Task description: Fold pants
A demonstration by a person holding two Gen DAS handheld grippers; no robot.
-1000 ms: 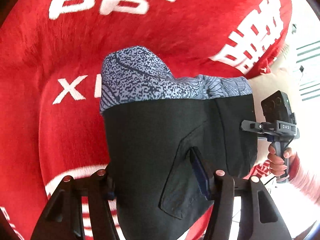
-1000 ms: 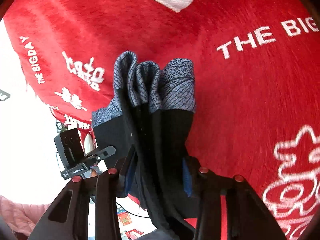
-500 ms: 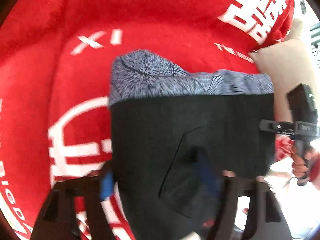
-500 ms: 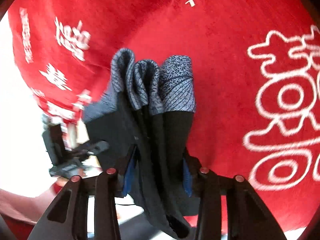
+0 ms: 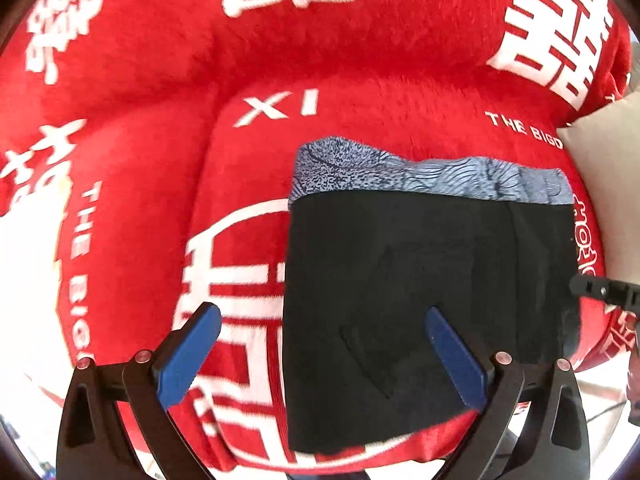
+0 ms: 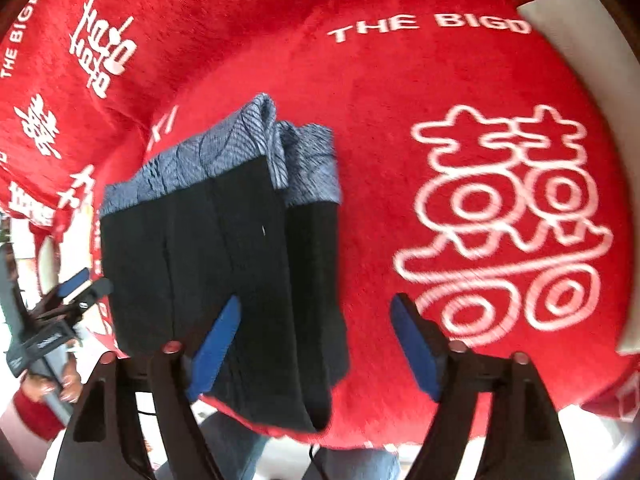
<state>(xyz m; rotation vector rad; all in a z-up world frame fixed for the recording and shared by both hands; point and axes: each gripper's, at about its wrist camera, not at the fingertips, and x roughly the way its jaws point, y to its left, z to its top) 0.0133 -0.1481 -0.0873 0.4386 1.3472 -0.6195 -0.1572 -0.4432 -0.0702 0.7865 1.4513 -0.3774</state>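
The folded pants [image 5: 424, 280] are black with a blue-grey patterned waistband. They lie flat on a red cover [image 5: 200, 80] with white lettering. My left gripper [image 5: 324, 336] is open just above their near left edge, holding nothing. In the right wrist view the pants [image 6: 224, 248] lie left of centre, folded in layers. My right gripper [image 6: 316, 336] is open over their near right edge, holding nothing. The right gripper's tip [image 5: 600, 290] shows at the right edge of the left wrist view.
The red cover [image 6: 440, 80] drapes over a cushioned seat with a raised back. A beige cushion [image 5: 600, 168] sits at the right. The left gripper and the hand holding it [image 6: 44, 332] show at the left of the right wrist view. The seat's front edge is just below the pants.
Both grippers were shut on the pants and held them up. Now both have opened and let go, and the pants lie on the red cover.
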